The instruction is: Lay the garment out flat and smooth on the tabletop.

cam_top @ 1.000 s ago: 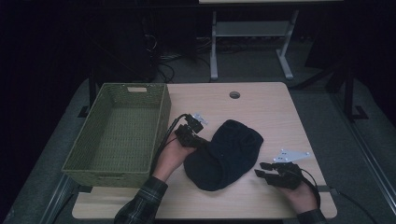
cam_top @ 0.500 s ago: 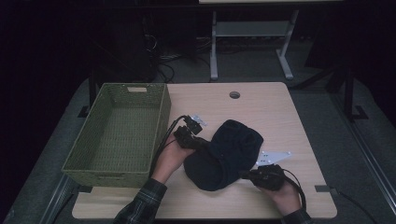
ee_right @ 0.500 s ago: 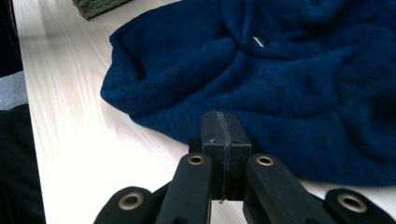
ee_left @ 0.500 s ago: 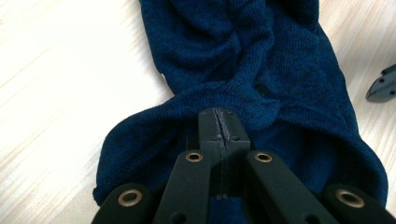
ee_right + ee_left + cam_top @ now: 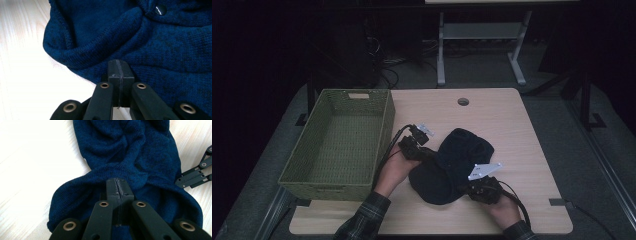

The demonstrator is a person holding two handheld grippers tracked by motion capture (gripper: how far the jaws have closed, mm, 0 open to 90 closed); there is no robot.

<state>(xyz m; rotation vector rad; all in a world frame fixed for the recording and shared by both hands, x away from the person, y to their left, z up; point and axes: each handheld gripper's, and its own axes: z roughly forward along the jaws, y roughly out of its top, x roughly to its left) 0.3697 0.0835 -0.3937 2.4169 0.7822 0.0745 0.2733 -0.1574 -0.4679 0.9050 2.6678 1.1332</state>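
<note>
A dark blue knit garment [image 5: 459, 155] lies bunched on the wooden table [image 5: 517, 135], right of the basket. My left gripper [image 5: 430, 154] is at its left edge, and in the left gripper view the jaws [image 5: 117, 186] are shut with a hem of the garment [image 5: 130, 152] folded around their tip. My right gripper [image 5: 469, 190] is at the garment's near right edge. In the right gripper view its jaws [image 5: 118, 67] are shut at the rim of the garment [image 5: 162, 50], apparently pinching a thin bit. A black button [image 5: 160, 10] shows on the knit.
An empty green woven basket [image 5: 384, 125] stands on the left of the table, close to my left hand. A small cable hole [image 5: 463, 101] lies toward the far edge. Bare tabletop stretches to the right. The right gripper's linkage [image 5: 197, 175] shows beyond the garment.
My right gripper slid left across the table from beside the garment to its near right edge, and its jaws closed there. The left gripper stayed where it was.
</note>
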